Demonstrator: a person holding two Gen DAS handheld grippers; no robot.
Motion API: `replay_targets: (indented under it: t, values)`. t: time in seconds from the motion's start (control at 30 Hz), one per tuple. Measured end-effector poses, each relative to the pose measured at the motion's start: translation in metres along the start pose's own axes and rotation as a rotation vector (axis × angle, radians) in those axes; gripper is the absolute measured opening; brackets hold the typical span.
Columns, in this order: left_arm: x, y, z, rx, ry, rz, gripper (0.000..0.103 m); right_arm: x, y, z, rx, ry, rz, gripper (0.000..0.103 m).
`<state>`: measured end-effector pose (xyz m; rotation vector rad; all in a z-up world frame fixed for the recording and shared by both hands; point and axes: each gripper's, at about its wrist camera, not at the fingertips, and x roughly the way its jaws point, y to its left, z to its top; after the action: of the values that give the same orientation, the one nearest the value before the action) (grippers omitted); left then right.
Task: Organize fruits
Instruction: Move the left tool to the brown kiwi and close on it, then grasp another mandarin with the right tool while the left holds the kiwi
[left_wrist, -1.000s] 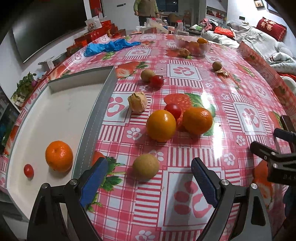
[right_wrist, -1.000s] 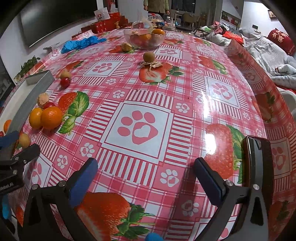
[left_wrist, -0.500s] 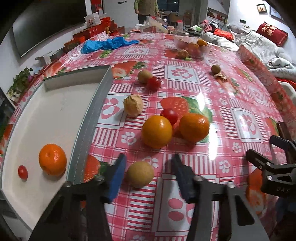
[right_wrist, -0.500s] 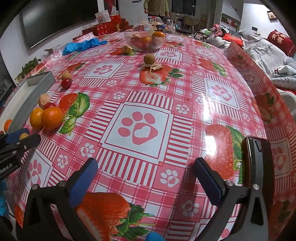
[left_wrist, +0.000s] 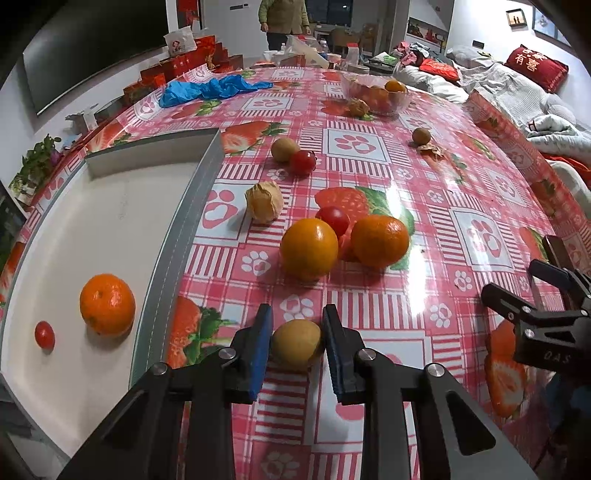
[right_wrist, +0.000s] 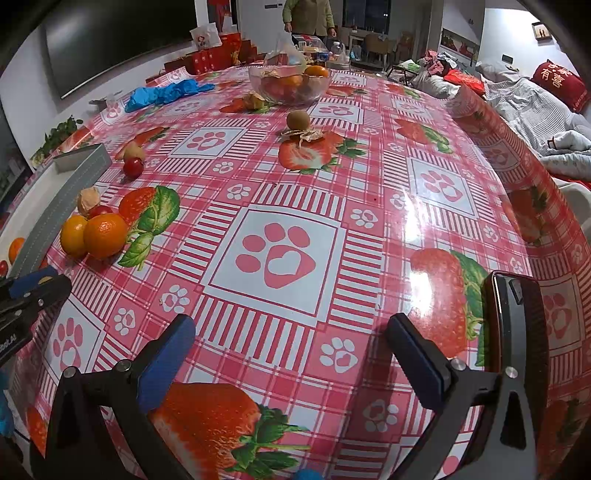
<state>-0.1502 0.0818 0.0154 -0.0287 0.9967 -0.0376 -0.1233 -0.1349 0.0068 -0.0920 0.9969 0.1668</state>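
Note:
My left gripper (left_wrist: 297, 341) is shut on a small yellow-brown fruit (left_wrist: 297, 343) that rests on the tablecloth beside the white tray (left_wrist: 110, 221). The tray holds an orange (left_wrist: 107, 304) and a cherry tomato (left_wrist: 44, 334). Ahead lie two oranges (left_wrist: 309, 248) (left_wrist: 380, 240) with a cherry tomato (left_wrist: 333, 218) between them, a papery husked fruit (left_wrist: 264, 202), and another brown fruit (left_wrist: 284, 149) with a tomato (left_wrist: 303, 161). My right gripper (right_wrist: 291, 341) is open and empty over the bare tablecloth; it shows at the right edge of the left wrist view (left_wrist: 532, 295).
A glass bowl of fruit (right_wrist: 290, 83) stands at the far side, with a brown fruit (right_wrist: 298, 119) and husk scraps before it. Blue gloves (left_wrist: 210, 88) lie at the far left. A dark phone-like object (right_wrist: 513, 332) lies by my right finger. A person stands beyond the table.
My left gripper moved forward and closed its jaws on the yellow-brown fruit. The right gripper stayed open and almost still.

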Motion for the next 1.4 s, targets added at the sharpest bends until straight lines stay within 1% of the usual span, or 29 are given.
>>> replay_targets:
  t: [0.13,0.23,0.27,0.4,0.53,0.6,0.7,0.77,0.83,0.87,0.9,0.93,0.97,1.07,1.27,1.4]
  values:
    - [-0.003,0.003,-0.005,-0.009,-0.002,-0.008,0.029,0.0,0.004,0.006,0.016,0.045,-0.003,0.103]
    - [-0.005,0.005,-0.008,-0.012,-0.006,-0.008,0.029,0.0,0.017,0.01,-0.013,0.049,0.054,0.103]
    - [-0.005,0.005,-0.008,-0.014,-0.007,-0.009,0.029,0.0,0.025,0.013,-0.031,0.051,0.084,0.103]
    - [-0.005,0.006,-0.008,-0.019,-0.007,-0.007,0.029,0.001,0.057,0.025,-0.099,0.035,0.153,0.102]
    - [-0.006,0.009,-0.01,-0.028,-0.004,-0.012,0.029,0.004,0.079,0.037,-0.132,0.028,0.203,0.094]
    - [-0.007,0.011,-0.011,-0.032,-0.003,-0.013,0.029,0.008,0.09,0.044,-0.15,0.028,0.23,0.088]
    - [-0.008,0.011,-0.013,-0.034,-0.006,-0.013,0.029,0.016,0.103,0.051,-0.175,0.037,0.244,0.08]
    - [-0.008,0.011,-0.013,-0.033,-0.008,-0.012,0.029,0.019,0.108,0.051,-0.181,0.044,0.249,0.077]
    - [-0.008,0.011,-0.014,-0.035,-0.011,-0.013,0.029,0.021,0.112,0.053,-0.188,0.04,0.233,0.073]
    - [-0.008,0.011,-0.014,-0.035,-0.011,-0.014,0.029,0.022,0.115,0.054,-0.195,0.036,0.232,0.065]
    - [-0.008,0.012,-0.014,-0.036,-0.012,-0.016,0.029,0.022,0.116,0.055,-0.2,0.031,0.234,0.053]
    - [-0.008,0.012,-0.014,-0.036,-0.012,-0.017,0.029,0.02,0.116,0.055,-0.203,0.031,0.248,0.043]
    - [-0.009,0.012,-0.014,-0.036,-0.012,-0.017,0.029,0.02,0.117,0.054,-0.199,0.035,0.259,0.04]
    - [-0.009,0.013,-0.014,-0.041,-0.012,-0.022,0.029,0.016,0.113,0.052,-0.195,0.027,0.259,0.04]
    - [-0.013,0.019,-0.016,-0.074,-0.006,-0.076,0.029,-0.001,0.094,0.046,-0.169,0.014,0.282,0.04]
    - [-0.02,0.019,-0.015,-0.069,-0.02,-0.086,0.029,-0.008,0.084,0.048,-0.135,0.016,0.303,0.04]
